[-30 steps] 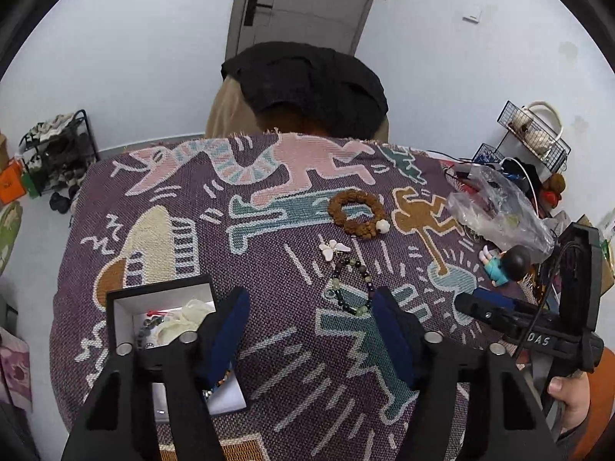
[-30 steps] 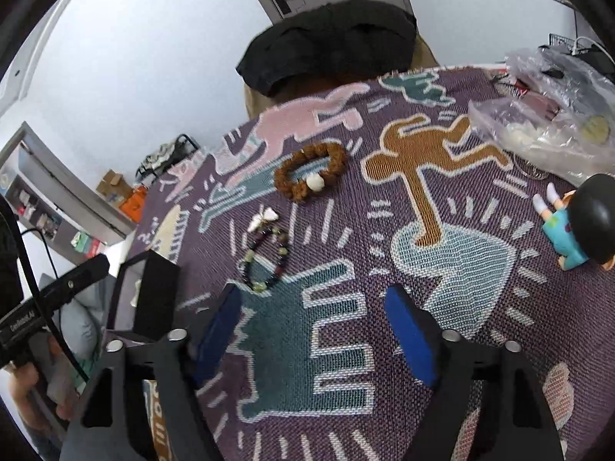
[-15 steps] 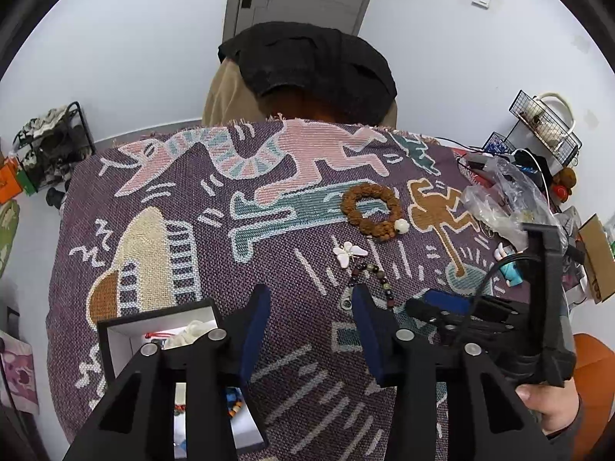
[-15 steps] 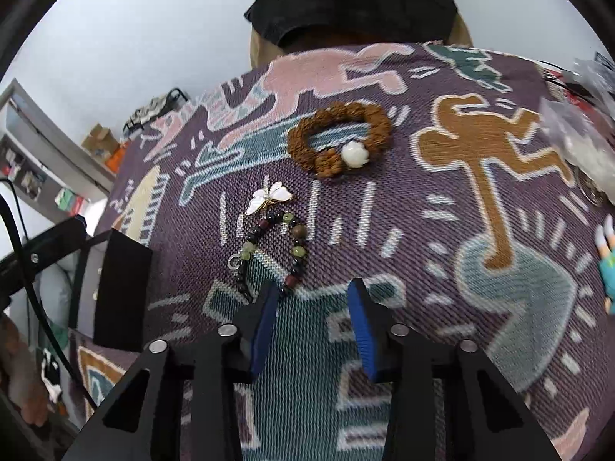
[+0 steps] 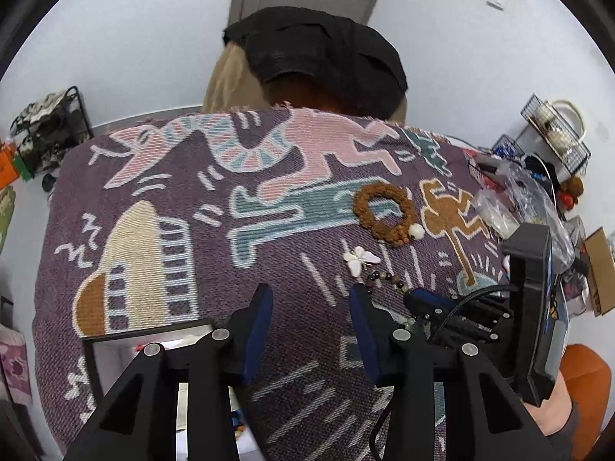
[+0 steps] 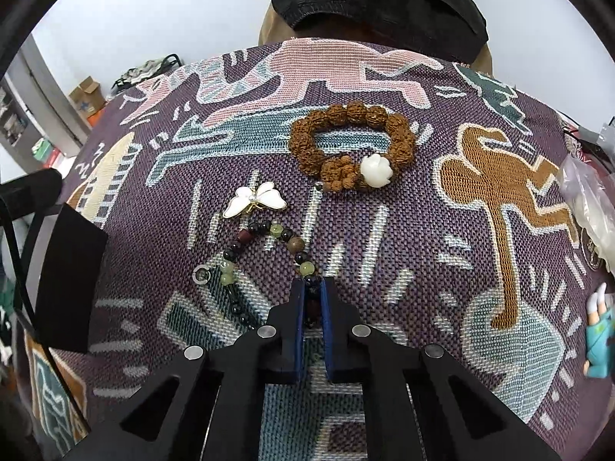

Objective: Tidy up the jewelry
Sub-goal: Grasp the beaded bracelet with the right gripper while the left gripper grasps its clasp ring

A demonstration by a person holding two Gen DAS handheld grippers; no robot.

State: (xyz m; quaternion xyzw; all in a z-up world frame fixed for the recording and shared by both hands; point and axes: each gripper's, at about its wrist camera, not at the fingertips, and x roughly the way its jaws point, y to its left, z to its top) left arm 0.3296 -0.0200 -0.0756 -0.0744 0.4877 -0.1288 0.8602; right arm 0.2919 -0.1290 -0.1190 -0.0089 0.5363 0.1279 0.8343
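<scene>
- The right gripper [image 6: 311, 299], at lower centre of the right wrist view, has its jaws nearly closed on the mixed-bead bracelet [image 6: 269, 257], which lies on the woven cloth [image 6: 384, 269].
- The left gripper [image 5: 311, 330] hangs partly open and empty.
- The jewelry box [image 5: 115, 349], lower left, already holds some pieces.
- The brown bead bracelet [image 6: 351, 142] and butterfly brooch [image 6: 255, 199] lie unsorted above the centre.

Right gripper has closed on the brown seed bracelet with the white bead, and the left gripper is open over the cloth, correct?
Not quite. The right wrist view shows the right gripper shut on the multicolored bead bracelet; the brown seed bracelet lies untouched beyond. The left gripper is open.
</scene>
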